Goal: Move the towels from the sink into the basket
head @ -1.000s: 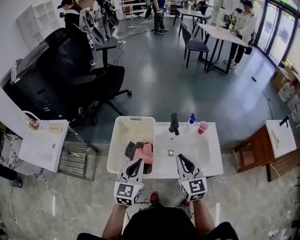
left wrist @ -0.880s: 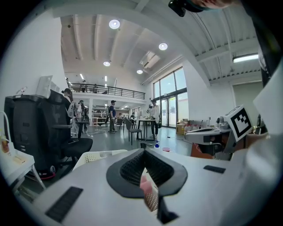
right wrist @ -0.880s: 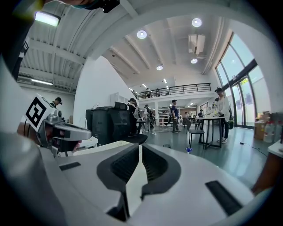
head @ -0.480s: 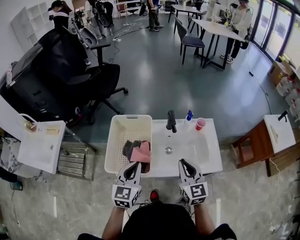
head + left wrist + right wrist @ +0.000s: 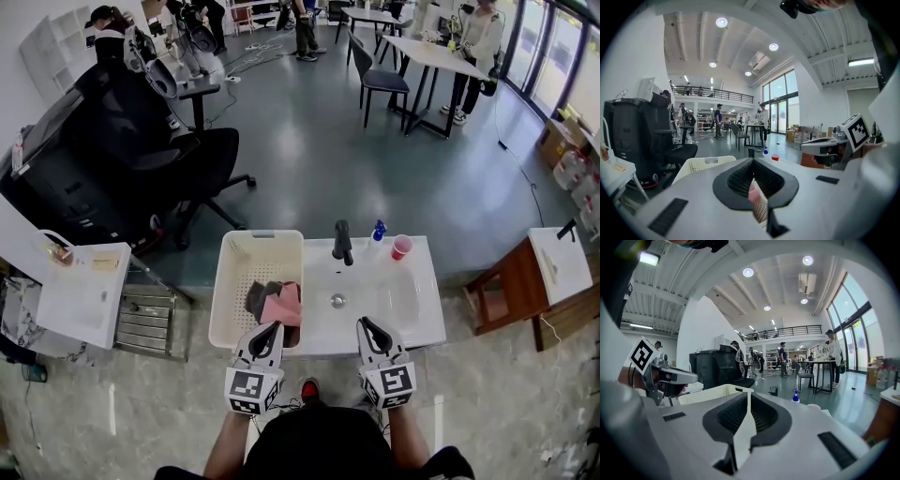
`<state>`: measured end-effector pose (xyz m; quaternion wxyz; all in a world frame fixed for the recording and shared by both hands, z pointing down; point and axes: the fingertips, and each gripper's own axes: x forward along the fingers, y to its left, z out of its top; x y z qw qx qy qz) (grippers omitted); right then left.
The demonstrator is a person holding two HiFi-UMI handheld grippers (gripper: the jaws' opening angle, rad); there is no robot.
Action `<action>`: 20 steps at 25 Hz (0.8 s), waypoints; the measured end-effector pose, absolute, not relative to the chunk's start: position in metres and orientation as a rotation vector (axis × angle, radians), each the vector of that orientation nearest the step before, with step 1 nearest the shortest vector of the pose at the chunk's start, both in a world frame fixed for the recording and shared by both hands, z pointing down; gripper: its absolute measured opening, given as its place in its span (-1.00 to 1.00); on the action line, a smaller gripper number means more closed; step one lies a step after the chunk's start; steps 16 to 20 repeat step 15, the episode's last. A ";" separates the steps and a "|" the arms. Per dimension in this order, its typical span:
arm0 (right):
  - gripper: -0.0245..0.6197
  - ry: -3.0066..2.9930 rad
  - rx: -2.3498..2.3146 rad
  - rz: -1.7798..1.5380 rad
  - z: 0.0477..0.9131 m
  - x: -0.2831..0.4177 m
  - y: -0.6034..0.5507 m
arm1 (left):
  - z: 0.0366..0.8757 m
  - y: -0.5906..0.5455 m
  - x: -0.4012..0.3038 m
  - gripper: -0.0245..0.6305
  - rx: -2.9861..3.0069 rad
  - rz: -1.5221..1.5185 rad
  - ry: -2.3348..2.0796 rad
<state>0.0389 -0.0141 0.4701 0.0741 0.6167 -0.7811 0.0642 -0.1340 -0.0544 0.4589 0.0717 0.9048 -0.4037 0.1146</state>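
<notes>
A pink towel (image 5: 283,306) and a dark grey towel (image 5: 260,296) lie in the near right part of the white basket (image 5: 246,255), which stands to the left of the sink (image 5: 394,298). The sink's basin shows only its drain. My left gripper (image 5: 273,328) hovers shut over the basket's near edge with nothing in it. In the left gripper view, part of the pink towel (image 5: 753,193) shows below the left gripper (image 5: 752,160). My right gripper (image 5: 364,324) is shut and holds nothing at the sink's near rim. The right gripper (image 5: 748,391) points across the counter.
At the back of the sink stand a black faucet (image 5: 343,242), a spray bottle (image 5: 379,232) and a red cup (image 5: 401,247). A small white table (image 5: 84,292) stands to the left, a wooden stool (image 5: 511,296) to the right, and a black office chair (image 5: 187,159) beyond.
The right gripper has drawn back slightly from the sink towards me. The left gripper and the towels have stayed where they were.
</notes>
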 end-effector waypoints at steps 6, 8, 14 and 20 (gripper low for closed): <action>-0.78 -2.345 1.850 0.194 0.471 0.040 -0.015 | 0.460 -0.056 -0.132 -0.90 2.719 0.350 -1.212; -0.78 -2.343 1.850 0.196 0.472 0.040 -0.015 | 0.461 -0.056 -0.131 -0.90 2.721 0.355 -1.206; -0.78 -2.342 1.842 0.199 0.471 0.040 -0.018 | 0.461 -0.057 -0.129 -0.90 2.717 0.361 -1.202; -0.78 -2.342 1.841 0.200 0.471 0.040 -0.018 | 0.461 -0.057 -0.129 -0.90 2.717 0.360 -1.203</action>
